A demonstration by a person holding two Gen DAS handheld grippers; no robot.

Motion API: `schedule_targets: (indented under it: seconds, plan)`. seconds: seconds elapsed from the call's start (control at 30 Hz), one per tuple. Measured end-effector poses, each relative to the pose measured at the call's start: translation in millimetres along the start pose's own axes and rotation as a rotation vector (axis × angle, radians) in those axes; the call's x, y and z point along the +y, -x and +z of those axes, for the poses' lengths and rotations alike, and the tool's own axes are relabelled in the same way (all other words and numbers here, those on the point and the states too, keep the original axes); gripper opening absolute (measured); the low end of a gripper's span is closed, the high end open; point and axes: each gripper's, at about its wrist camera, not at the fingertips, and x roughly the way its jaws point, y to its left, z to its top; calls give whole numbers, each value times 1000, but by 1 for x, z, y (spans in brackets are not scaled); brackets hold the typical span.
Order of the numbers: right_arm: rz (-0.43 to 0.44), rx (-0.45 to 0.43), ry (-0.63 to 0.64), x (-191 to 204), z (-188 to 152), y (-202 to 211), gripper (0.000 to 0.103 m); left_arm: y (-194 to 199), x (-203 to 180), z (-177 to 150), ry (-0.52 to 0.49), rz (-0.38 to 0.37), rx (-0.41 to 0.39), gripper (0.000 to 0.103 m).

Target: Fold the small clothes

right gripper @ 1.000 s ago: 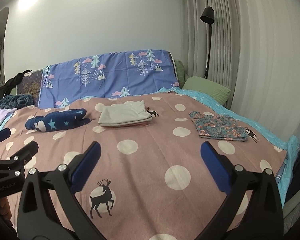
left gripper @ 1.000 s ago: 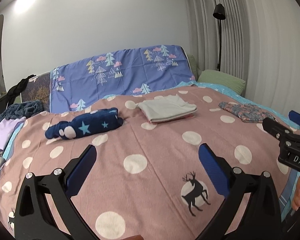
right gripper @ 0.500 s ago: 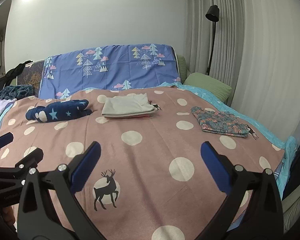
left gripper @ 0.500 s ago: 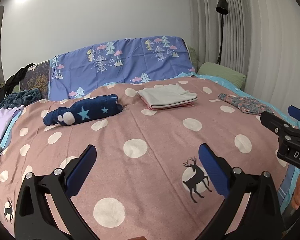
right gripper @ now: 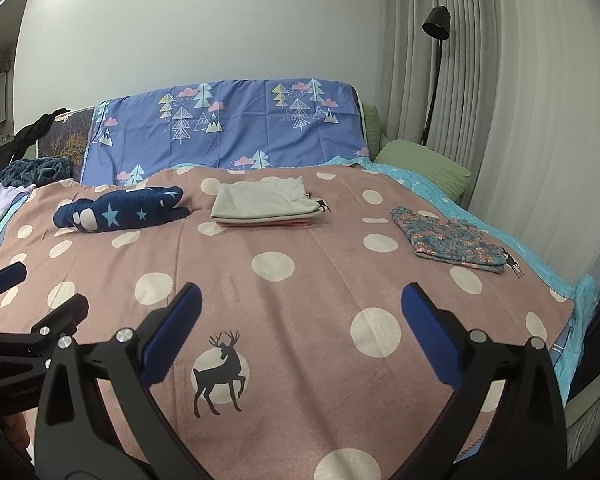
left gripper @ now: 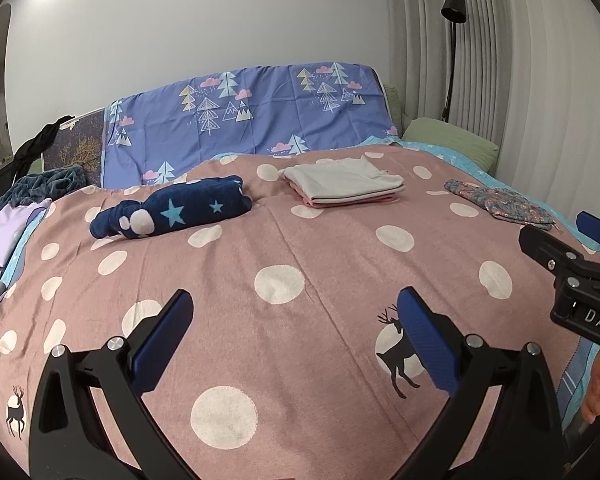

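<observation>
A folded pale grey garment stack (left gripper: 342,182) (right gripper: 266,202) lies at the far middle of the pink dotted bedspread (left gripper: 300,320) (right gripper: 300,280). A rolled navy star-print garment (left gripper: 172,212) (right gripper: 120,214) lies to its left. A folded floral garment (left gripper: 500,204) (right gripper: 452,240) lies at the right. My left gripper (left gripper: 294,340) is open and empty above the near bedspread. My right gripper (right gripper: 300,336) is open and empty too, and shows at the right edge of the left wrist view (left gripper: 572,264). All garments are far from both grippers.
A purple tree-print sheet (left gripper: 244,120) drapes the headboard. A green pillow (right gripper: 424,166) and a black floor lamp (right gripper: 434,64) stand at the back right by curtains. A lilac cloth (left gripper: 4,232) and dark blanket (left gripper: 40,188) lie at the left edge.
Both grippers have drawn back and tilted a little, so the bed sits lower and farther in view. Both stay open. The garments have not moved.
</observation>
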Motion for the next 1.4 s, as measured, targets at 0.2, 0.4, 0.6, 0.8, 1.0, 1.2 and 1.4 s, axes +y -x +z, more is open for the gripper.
schedule_targets:
  seconds: [0.2, 0.4, 0.6, 0.8, 1.0, 1.2, 1.4]
  plan:
    - [0, 13, 4, 1, -1, -5, 101, -5, 3, -2, 9, -1, 19, 102]
    - [2, 23, 5, 1, -3, -11, 101, -8, 1, -3, -6, -3, 18, 102]
    - [3, 28, 3, -1, -4, -13, 101, -9, -4, -4, -22, -6, 23, 102]
    - [3, 30, 0, -2, -5, -15, 101, -9, -5, -4, -23, -3, 24, 102]
    - [4, 28, 1, -2, -5, -15, 101, -9, -5, -5, -26, 2, 25, 102]
    - [2, 25, 0, -3, -6, -16, 101, -9, -6, -6, -29, 3, 27, 102]
    - [1, 25, -5, -5, -6, -17, 101, -9, -7, -7, -40, 8, 31, 102]
